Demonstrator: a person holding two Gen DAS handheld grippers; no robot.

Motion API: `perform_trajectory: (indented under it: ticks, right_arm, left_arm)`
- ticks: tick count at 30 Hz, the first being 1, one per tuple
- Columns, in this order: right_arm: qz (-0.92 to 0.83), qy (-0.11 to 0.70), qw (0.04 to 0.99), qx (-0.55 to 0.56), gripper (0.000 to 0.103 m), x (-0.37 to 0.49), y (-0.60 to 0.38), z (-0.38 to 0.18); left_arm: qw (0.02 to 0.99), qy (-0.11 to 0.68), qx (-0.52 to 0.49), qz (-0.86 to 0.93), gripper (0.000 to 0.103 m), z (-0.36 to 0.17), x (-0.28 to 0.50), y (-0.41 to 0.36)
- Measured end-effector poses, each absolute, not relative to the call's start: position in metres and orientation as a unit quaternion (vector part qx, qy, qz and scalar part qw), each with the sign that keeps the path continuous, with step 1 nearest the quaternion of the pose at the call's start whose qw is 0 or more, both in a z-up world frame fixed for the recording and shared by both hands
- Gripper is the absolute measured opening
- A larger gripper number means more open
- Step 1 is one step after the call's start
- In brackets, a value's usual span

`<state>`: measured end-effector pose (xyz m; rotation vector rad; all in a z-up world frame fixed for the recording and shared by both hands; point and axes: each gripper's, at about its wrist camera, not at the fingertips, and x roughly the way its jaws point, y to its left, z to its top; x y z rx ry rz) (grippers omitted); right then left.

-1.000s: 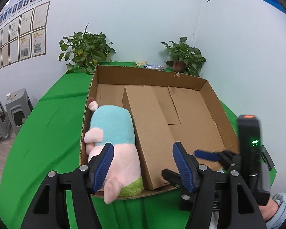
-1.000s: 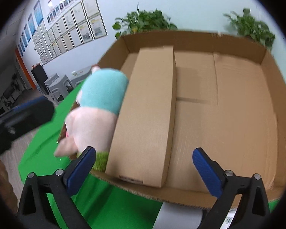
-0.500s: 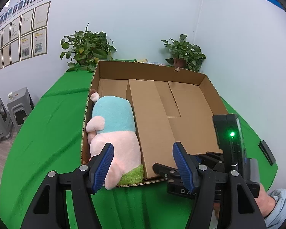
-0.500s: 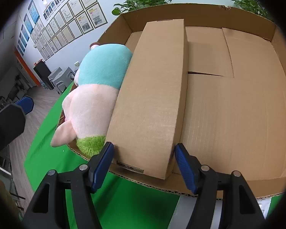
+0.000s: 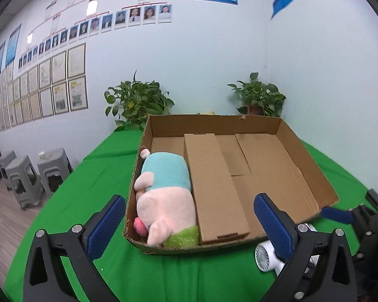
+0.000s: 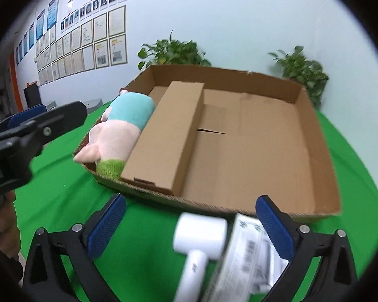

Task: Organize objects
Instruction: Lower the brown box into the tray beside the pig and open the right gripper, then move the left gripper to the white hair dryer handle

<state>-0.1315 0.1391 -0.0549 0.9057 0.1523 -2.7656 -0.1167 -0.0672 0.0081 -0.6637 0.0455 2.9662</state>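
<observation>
A shallow open cardboard box (image 5: 306, 161) (image 6: 312, 130) lies on the green table. In it, at the left, lies a pink and teal plush pig (image 5: 163, 196) (image 6: 118, 130) beside a long closed carton (image 5: 214, 186) (image 6: 168, 136). A white handheld fan (image 6: 199, 246) (image 5: 265, 255) and a white labelled packet (image 6: 244, 259) lie on the cloth in front of the box. My left gripper (image 5: 189, 224) is open and empty, in front of the box's near left corner. My right gripper (image 6: 189, 224) is open and empty, just above the fan and packet.
Two potted plants (image 5: 138, 103) (image 5: 259, 98) stand at the table's far edge against the wall. Grey stools (image 5: 25, 176) stand on the floor at the left. The green cloth (image 5: 93, 176) runs left of the box.
Both grippers have pulled back from the box and now sit farther in front of it. The right gripper has opened wider and the fan and packet have come into its view.
</observation>
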Motion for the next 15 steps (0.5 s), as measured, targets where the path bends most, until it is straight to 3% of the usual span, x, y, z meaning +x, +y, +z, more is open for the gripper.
perform_trajectory:
  ticks: [15]
  right_arm:
    - [-0.957,0.023,0.078,0.277,0.102,-0.095,0.165,-0.046]
  left_arm:
    - [0.091,-0.001,-0.241,0.966,0.102,-0.005,-0.095,-0.039]
